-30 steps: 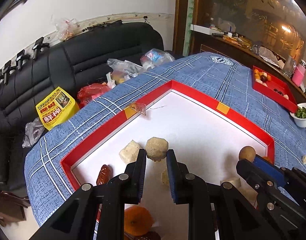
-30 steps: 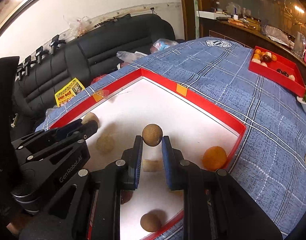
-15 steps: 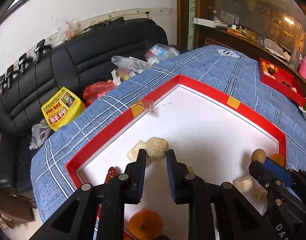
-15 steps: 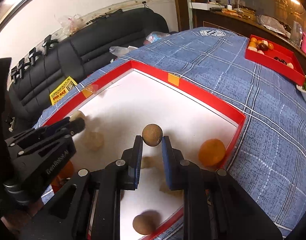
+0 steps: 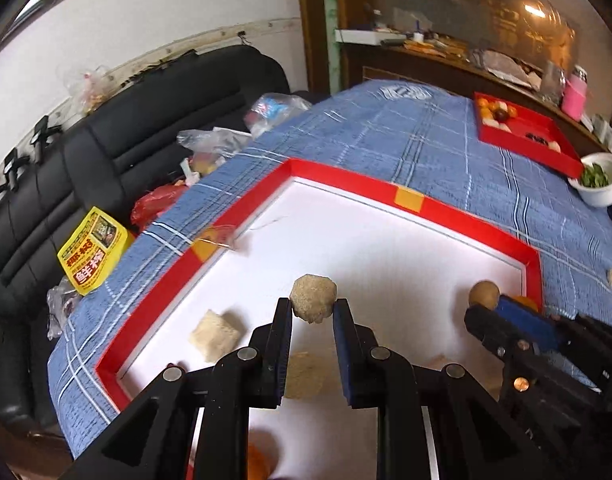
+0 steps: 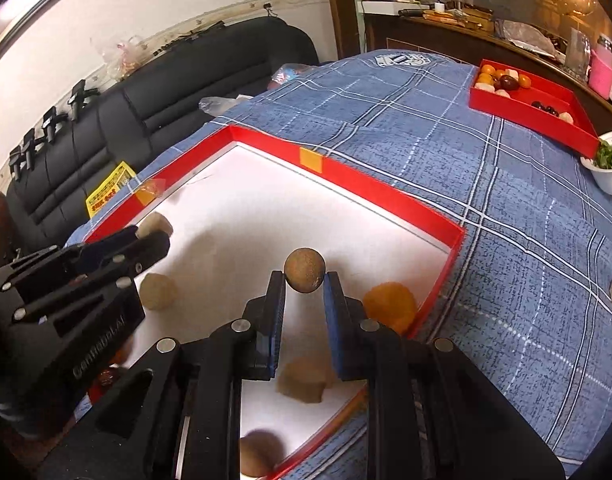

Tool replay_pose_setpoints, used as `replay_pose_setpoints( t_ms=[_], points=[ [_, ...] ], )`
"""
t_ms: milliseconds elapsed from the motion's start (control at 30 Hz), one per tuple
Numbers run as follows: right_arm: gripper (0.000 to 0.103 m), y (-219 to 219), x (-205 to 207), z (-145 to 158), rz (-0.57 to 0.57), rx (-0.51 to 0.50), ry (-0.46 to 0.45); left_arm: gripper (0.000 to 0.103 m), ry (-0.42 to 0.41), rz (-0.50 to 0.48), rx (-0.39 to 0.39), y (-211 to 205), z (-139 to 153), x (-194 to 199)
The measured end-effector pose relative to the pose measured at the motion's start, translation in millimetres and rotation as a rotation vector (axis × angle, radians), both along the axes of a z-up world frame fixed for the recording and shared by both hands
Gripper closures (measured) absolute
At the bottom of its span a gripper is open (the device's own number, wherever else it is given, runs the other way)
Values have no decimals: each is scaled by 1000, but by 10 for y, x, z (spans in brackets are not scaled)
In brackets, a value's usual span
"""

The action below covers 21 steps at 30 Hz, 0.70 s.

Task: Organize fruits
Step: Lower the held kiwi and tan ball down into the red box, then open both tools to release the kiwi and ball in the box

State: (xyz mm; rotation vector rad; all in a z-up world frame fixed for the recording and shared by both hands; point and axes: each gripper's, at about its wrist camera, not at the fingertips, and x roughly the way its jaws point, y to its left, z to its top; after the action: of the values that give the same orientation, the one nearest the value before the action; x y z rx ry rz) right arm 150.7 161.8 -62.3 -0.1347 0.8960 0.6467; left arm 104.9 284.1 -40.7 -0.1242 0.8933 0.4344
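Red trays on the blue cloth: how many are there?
2. The big white-floored red tray lies right under both grippers; the small red tray of sorted fruit sits at the table's far right, by the white bowl. More could lie out of view.

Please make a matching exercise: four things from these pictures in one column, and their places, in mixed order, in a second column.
Things:
1. rough beige ball
2. smooth brown ball
3. white bowl
4. yellow packet

Places:
A. on the black sofa
B. between the fingers of the right gripper
C. on the blue cloth, beside the small red tray
D. between the fingers of the left gripper

Pairs: 1-D, 2-B, 3-C, 4-A
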Motion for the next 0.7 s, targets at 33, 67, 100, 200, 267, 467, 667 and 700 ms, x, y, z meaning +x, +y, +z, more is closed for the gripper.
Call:
replay_pose_setpoints(
  t_ms=[33,67,100,200,267,467,667,700],
  points=[
    [84,-5,9,-5,0,1,1,83,15,-16,-5,-13,-33,29],
    [84,-2,23,-7,-2,0,0,83,24,-23,-1,-23,-56,46],
    [84,-1,31,-7,-2,0,-1,83,25,-21,8,-29,-70,56],
    [84,23,53,-22,-2,-4,2,83,48,-21,-14,-17,-118,87],
    [84,46,59,-38,1,-11,7,83,74,-15,-41,4,-156,95],
    [62,132,53,-59,23,-67,40,57,108,75,-59,128,-121,-17],
    [34,53,-166,278,47,-60,-29,54,-24,161,-121,216,193,-314],
    [31,-11,-213,376,30,-48,-62,52,-62,164,-116,181,278,-366]
  ],
)
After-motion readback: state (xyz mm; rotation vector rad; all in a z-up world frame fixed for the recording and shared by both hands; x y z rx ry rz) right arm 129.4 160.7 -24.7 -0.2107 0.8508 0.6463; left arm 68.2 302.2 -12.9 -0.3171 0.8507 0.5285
